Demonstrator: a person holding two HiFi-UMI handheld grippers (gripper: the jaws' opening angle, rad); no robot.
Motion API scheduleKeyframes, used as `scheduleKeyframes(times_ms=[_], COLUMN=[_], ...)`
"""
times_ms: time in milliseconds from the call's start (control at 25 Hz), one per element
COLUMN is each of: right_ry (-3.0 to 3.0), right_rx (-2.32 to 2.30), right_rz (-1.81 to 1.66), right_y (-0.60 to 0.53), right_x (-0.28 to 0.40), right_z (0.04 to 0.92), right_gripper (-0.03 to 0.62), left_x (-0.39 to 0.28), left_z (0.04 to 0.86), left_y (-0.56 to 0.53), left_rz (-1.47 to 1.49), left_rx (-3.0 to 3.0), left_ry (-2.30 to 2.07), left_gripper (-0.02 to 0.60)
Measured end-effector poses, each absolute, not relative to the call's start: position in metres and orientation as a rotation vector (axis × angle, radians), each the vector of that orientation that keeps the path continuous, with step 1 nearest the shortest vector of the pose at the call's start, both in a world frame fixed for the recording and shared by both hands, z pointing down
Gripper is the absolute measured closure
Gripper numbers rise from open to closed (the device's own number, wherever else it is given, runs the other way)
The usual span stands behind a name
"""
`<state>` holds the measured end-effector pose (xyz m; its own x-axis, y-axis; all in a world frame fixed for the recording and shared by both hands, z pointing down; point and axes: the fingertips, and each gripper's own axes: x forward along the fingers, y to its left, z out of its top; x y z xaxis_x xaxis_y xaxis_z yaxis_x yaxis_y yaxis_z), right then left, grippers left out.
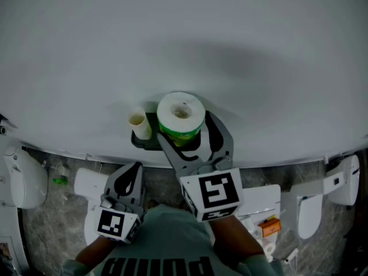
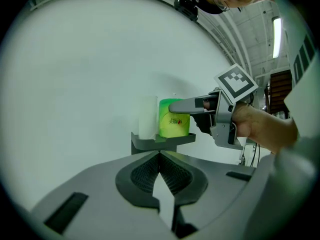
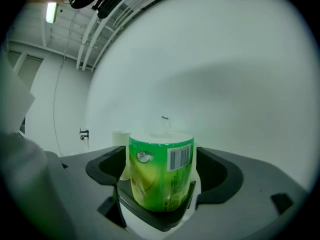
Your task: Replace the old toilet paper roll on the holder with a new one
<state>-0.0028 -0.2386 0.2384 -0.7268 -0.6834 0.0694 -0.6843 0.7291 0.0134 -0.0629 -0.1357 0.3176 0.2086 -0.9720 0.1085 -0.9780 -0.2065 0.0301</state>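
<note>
Standing upright on the dark holder (image 1: 142, 142) at the centre of the head view, the new green-wrapped roll (image 1: 181, 117) sits just right of the bare cardboard tube (image 1: 139, 122), both against the white wall (image 1: 241, 39). The right gripper (image 1: 185, 128) reaches level from the lower middle of the frame. Its fingers are spread wide on either side of the roll, and the right gripper view shows a gap at each pad. The left gripper (image 1: 136, 167) hangs lower left, short of the holder, fingers together and empty. Only the left gripper view shows the holder's flat shelf edge (image 2: 162, 141) side-on and the hand (image 2: 260, 129) behind the right gripper. Only the right gripper view shows the wrapper's barcode (image 3: 180, 157).
</note>
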Motion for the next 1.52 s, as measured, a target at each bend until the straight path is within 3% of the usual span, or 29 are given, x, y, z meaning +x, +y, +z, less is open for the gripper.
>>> scheduleKeyframes(times_ms=[880,1520], right_ry=[-2.877,-2.986], right_rx=[1.123,1.302], right_rz=[-0.080,0.091], right_y=[-0.244,-0.228], right_x=[-0.006,0.057], right_z=[0.223,0.203], right_gripper=[0.175,0.180], left_x=[-0.060,-0.034], left_z=[0.323,0.348], left_y=[-0.134,-0.137], left_rz=[0.074,0.161], left_rx=[2.366,2.413], left_ry=[-1.918,-1.763], left_gripper=[0.578,0.578])
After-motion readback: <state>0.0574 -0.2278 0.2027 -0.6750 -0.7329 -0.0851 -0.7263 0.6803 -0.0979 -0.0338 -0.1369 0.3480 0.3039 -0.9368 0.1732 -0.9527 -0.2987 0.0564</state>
